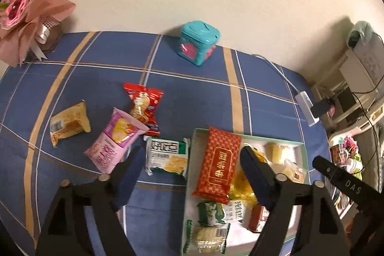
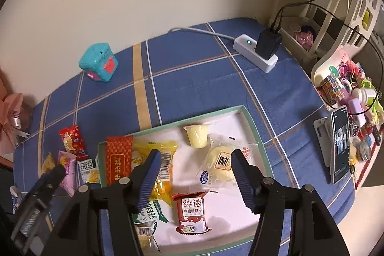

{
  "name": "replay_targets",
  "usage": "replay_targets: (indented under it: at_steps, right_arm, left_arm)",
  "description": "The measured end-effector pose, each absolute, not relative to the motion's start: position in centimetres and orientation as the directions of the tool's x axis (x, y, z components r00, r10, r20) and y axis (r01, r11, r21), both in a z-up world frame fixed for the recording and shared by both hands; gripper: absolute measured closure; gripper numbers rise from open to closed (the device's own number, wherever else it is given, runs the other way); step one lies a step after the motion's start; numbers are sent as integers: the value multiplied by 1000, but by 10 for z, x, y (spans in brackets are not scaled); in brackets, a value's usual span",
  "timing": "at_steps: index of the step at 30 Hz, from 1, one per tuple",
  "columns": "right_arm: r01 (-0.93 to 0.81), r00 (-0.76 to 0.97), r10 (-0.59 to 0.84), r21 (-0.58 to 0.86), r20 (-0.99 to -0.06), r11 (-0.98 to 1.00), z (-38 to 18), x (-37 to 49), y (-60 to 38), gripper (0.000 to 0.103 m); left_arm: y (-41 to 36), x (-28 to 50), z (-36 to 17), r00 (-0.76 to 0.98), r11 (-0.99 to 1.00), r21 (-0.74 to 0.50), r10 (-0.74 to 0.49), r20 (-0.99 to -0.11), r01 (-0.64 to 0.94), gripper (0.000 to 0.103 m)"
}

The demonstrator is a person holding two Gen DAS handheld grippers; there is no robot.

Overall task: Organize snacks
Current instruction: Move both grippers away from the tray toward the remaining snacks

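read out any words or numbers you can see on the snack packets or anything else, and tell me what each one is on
"纯浓" and "牛奶味饼干": dark red biscuit packet in the tray.
"DAS": side of the right gripper.
Gold characters on the red-orange packet: upside down, not legible.
Pink packet, green-white packet, barcodes: too blurred.

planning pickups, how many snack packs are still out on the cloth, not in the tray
4: a tan pack farthest left, a pink pack, a red pack behind it, and a green-and-white pack against the tray. More may be hidden behind the left gripper.

Bottom snack packet [image 1: 206, 240] — edge-cropped
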State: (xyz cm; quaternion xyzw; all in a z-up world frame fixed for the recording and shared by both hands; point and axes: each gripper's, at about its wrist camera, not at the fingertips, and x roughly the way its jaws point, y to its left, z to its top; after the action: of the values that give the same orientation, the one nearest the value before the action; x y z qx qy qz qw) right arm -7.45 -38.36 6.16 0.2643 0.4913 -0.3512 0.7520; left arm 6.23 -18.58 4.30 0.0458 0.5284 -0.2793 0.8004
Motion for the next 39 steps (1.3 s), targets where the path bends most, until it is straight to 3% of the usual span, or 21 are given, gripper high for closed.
replay_targets:
  at_steps: [19, 21, 23, 27, 29, 39]
  right_arm:
    - [758, 167, -182, 9, -969, 652, -1, -52, -368, 37]
    - [757, 158, -172, 7, -972, 654, -7, -51, -367, 36]
    - [756, 150, -168, 3, -974, 655, -12, -49, -365, 27]
    - [761, 155, -172, 7, -973, 648, -14, -50, -365, 6]
    - [763, 157, -181, 3, -971, 647, -11, -50, -366, 2]
    - [750, 191, -200, 11, -961, 662, 8, -44, -358, 0]
  left_arm:
    - [-173, 81, -6, 236, 883, -200, -321, -917, 424, 19]
    - [-171, 82, -11, 235, 891, -193, -308, -922, 411, 14]
    - [-169, 83, -14, 248, 899, -188, -301, -921, 395, 2]
    - [-163, 86, -14, 275, 912, -176, -289, -917, 371, 0]
    - [-160, 87, -13, 283, 915, -177, -289, -915, 363, 0]
    - [-151, 91, 15, 322, 906, -192, -323, -890, 377, 0]
